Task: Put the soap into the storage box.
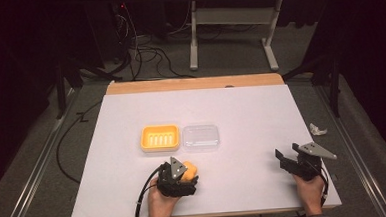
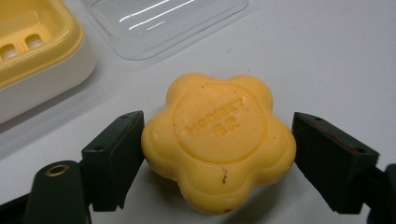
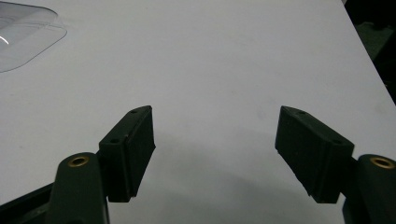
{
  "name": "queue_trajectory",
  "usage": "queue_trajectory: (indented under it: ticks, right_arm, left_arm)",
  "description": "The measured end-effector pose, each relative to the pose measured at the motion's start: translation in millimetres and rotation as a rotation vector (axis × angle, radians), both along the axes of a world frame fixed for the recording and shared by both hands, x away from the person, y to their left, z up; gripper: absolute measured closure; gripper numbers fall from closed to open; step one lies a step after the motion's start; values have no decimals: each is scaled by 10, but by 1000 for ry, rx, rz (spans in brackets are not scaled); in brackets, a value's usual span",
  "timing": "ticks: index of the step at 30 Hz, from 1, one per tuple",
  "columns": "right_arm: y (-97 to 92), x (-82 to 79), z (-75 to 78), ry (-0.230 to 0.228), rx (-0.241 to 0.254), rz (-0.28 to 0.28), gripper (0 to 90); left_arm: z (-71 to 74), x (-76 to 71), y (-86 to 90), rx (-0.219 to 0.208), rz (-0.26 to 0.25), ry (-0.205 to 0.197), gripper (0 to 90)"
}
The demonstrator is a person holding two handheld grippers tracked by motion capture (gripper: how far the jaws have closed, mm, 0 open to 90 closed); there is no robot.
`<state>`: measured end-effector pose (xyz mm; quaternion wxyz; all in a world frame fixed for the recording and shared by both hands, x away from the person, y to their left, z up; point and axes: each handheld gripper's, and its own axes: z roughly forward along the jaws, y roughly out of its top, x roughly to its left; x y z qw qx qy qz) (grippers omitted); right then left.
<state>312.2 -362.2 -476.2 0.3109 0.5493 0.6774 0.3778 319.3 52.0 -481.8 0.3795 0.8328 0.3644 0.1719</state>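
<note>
Soap (image 2: 218, 140) between left gripper (image 2: 217, 154) jaws

I am working in a lab or test room. I am sitting at a table (image 1: 229, 81) with a white sheet (image 1: 241, 111) lying over it. Black cables (image 1: 148, 56) are lying all over the grey floor (image 1: 238, 56). A metal stand (image 1: 193, 43) is standing behind. Dark walls are closing in around me.

A flower-shaped yellow soap (image 2: 218, 140) sits between the spread jaws of the left hand-held gripper (image 2: 218, 158), the left jaw touching it.
</note>
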Motion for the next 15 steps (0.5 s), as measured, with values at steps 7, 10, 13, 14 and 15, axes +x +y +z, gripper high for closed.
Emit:
queue_trajectory:
  ticks: [7, 10, 13, 14, 15]
  right_arm:
    - [0, -1, 0, -2, -1, -1, 287]
    - [0, 0, 0, -1, 0, 0, 287]
    - [0, 0, 0, 0, -1, 0, 287]
    - [0, 1, 0, 1, 0, 0, 287]
    - [0, 1, 0, 1, 0, 0, 287]
  left_arm:
    - [-9, -2, -4, 23, 3, -7, 249]
    - [-9, -4, -8, 26, 7, -8, 251]
    - [-3, 0, -6, 27, 6, -1, 253]
    - [1, 3, -7, 29, 5, 3, 255]
    - [4, 6, -8, 30, 4, 5, 255]
